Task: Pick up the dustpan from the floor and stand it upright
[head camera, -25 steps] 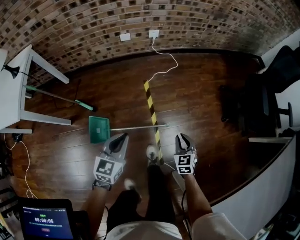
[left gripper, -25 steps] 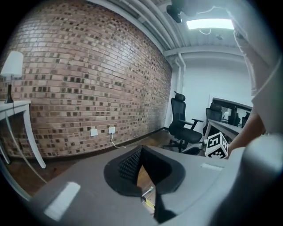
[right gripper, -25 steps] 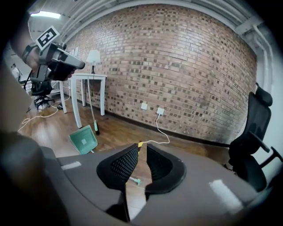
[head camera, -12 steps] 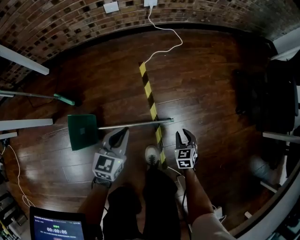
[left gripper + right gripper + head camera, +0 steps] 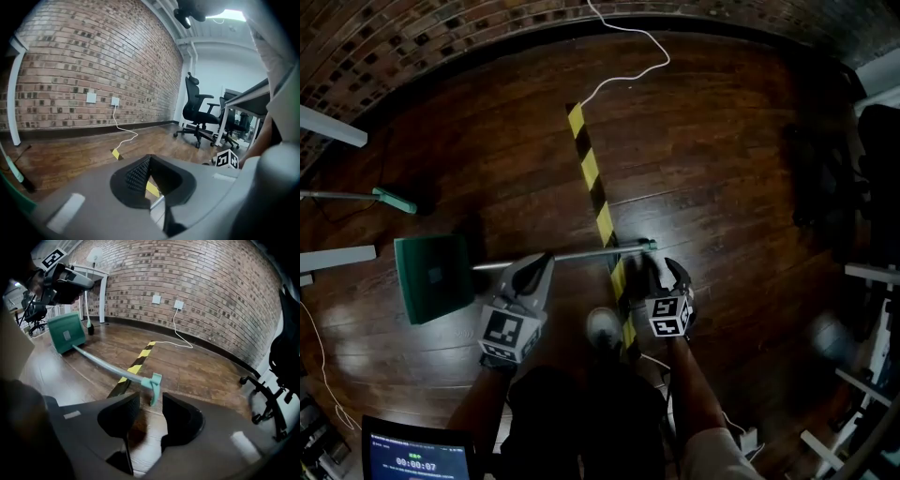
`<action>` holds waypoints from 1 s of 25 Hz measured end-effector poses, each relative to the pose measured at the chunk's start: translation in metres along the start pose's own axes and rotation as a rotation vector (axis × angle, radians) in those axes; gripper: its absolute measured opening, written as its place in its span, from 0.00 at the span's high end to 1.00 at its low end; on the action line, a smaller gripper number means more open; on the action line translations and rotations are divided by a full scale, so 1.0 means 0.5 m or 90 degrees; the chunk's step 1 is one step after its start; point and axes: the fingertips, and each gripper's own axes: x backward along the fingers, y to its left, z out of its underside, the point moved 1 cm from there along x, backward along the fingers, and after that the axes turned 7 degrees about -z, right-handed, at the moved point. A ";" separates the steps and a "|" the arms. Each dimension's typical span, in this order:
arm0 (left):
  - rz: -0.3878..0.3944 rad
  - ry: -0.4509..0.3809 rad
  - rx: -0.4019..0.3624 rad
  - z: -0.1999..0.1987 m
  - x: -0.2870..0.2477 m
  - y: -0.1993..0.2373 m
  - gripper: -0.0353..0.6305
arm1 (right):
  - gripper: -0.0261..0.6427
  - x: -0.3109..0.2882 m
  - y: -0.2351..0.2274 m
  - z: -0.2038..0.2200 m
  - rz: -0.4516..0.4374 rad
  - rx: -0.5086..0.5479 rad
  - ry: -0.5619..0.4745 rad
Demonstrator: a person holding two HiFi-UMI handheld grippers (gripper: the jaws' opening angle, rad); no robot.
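Dustpan: green long-handled dustpan [image 5: 431, 278] lies flat on the wood floor, pan at the left of the head view
Long axis: its metal handle [image 5: 581, 253] runs left to right across the yellow-black floor tape [image 5: 591, 178] to a green end cap [image 5: 645, 245] at centre
Right gripper: right gripper [image 5: 664, 272] sits just below the end cap and nearest it, jaws apart and opening, nothing between them
Left gripper: left gripper [image 5: 542, 267] tip over mid-handle, jaws together, empty
Since a second ago: both grippers are closer to the floor, the pan is larger and further left, and the right jaws are wider
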 end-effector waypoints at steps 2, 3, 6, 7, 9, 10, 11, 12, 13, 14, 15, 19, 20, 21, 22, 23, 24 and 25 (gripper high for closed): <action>0.003 0.000 -0.006 0.034 -0.018 0.003 0.95 | 0.70 -0.036 -0.005 0.026 0.004 0.002 0.004; 0.003 0.000 -0.007 0.048 -0.026 0.006 0.95 | 0.70 -0.053 -0.008 0.036 0.005 0.001 0.004; 0.006 -0.005 -0.011 0.072 -0.045 0.013 0.95 | 0.69 -0.099 -0.019 0.054 0.010 -0.002 -0.001; 0.007 -0.006 -0.014 0.078 -0.051 0.016 0.95 | 0.68 -0.113 -0.022 0.053 0.012 -0.001 -0.007; 0.009 -0.007 -0.022 0.093 -0.059 0.023 0.95 | 0.68 -0.138 -0.026 0.051 0.015 0.001 -0.014; 0.009 -0.007 -0.025 0.100 -0.063 0.026 0.95 | 0.68 -0.149 -0.028 0.051 0.017 0.003 -0.015; 0.010 -0.008 -0.027 0.107 -0.067 0.028 0.95 | 0.68 -0.157 -0.029 0.050 0.019 0.006 -0.017; 0.010 -0.010 -0.027 0.112 -0.070 0.029 0.95 | 0.68 -0.165 -0.030 0.049 0.021 0.010 -0.019; 0.009 -0.013 -0.026 0.116 -0.073 0.031 0.95 | 0.68 -0.171 -0.032 0.047 0.023 0.014 -0.023; 0.007 -0.017 -0.024 0.120 -0.075 0.032 0.95 | 0.68 -0.177 -0.034 0.045 0.025 0.016 -0.026; 0.005 -0.020 -0.022 0.124 -0.075 0.034 0.95 | 0.69 -0.181 -0.037 0.042 0.030 0.015 -0.031; 0.005 -0.029 -0.019 0.141 -0.071 0.043 0.95 | 0.75 -0.189 -0.047 0.034 0.063 0.008 -0.043; 0.008 -0.034 -0.022 0.140 -0.069 0.044 0.95 | 0.77 -0.189 -0.047 0.033 0.070 0.013 -0.039; 0.009 -0.037 -0.023 0.139 -0.067 0.046 0.95 | 0.79 -0.188 -0.045 0.033 0.077 0.019 -0.033; 0.009 -0.039 -0.025 0.139 -0.063 0.047 0.95 | 0.79 -0.186 -0.044 0.034 0.084 0.021 -0.028; 0.008 -0.040 -0.025 0.135 -0.057 0.048 0.95 | 0.79 -0.182 -0.044 0.036 0.091 0.019 -0.023; 0.007 -0.040 -0.025 0.128 -0.050 0.047 0.95 | 0.79 -0.176 -0.044 0.037 0.097 0.016 -0.020; 0.006 -0.041 -0.024 0.120 -0.042 0.048 0.95 | 0.79 -0.167 -0.044 0.035 0.102 0.012 -0.016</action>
